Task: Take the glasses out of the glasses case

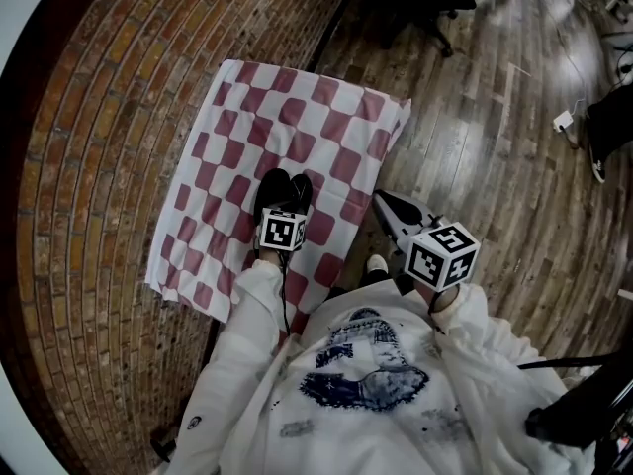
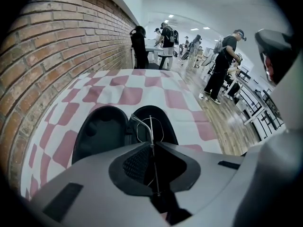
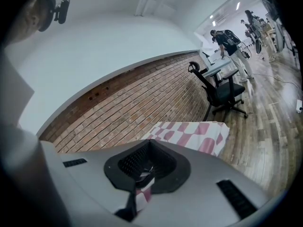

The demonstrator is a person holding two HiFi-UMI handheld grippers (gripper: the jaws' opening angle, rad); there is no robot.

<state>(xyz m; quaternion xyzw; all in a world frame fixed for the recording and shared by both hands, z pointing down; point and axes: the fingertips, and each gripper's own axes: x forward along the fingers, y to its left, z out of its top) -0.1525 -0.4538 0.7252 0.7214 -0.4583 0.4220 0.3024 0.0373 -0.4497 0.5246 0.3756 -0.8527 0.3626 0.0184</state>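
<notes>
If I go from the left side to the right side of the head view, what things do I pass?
brick wall → glasses case → right gripper → a person's shoe at the far right edge

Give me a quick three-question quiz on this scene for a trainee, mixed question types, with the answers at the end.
1. True or false: the case lies open on the cloth.
2. Which gripper grips the glasses? A) left B) right C) neither
3. Fill in: the wall beside the cloth is made of ____.

Key
1. True.
2. A: the left gripper is closed on their thin frame.
3. Brick.
</notes>
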